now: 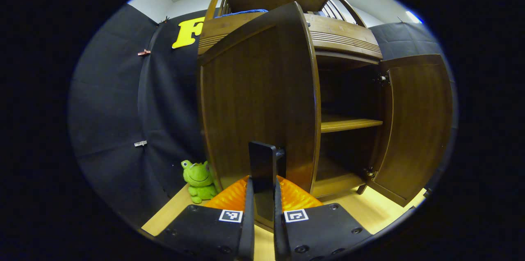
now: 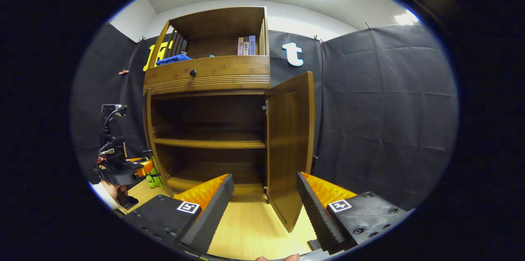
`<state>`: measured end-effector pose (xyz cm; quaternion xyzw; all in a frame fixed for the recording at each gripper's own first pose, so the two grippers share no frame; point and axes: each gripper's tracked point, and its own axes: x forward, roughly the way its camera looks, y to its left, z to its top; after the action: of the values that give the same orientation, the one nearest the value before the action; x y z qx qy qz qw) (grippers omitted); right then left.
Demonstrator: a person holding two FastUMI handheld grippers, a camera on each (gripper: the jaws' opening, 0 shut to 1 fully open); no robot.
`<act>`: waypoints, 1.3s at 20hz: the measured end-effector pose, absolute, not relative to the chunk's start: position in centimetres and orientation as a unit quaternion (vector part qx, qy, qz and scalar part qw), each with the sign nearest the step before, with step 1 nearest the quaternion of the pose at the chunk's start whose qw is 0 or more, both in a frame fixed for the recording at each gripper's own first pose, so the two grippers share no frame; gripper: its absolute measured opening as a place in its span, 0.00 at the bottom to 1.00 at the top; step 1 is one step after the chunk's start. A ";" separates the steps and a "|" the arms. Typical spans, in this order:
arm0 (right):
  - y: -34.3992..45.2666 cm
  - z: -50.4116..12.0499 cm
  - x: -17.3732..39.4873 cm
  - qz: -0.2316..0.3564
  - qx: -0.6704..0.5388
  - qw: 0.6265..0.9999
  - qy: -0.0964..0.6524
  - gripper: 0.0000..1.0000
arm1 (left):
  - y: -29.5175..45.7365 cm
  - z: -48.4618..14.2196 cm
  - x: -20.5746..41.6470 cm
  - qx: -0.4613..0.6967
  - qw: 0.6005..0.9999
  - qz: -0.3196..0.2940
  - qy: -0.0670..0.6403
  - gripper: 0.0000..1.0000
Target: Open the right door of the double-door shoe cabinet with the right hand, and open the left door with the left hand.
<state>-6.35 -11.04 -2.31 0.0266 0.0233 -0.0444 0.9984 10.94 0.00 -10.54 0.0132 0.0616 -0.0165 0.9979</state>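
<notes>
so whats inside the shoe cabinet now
The shoe cabinet shows one shelf and a bottom board, both bare where visible. The back is dark, and the left door covers part in the left gripper view.
</notes>
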 end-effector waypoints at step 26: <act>-3.2 -3.2 -8.3 -0.023 0.021 0.999 0.021 0.98 | 15.4 -11.3 6.5 -0.014 0.999 -0.005 0.046 0.01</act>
<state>-8.26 -3.20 -3.21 0.0207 0.0214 -0.0234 0.9993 6.49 15.36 -11.26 -0.0144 0.0461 -0.0046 0.9988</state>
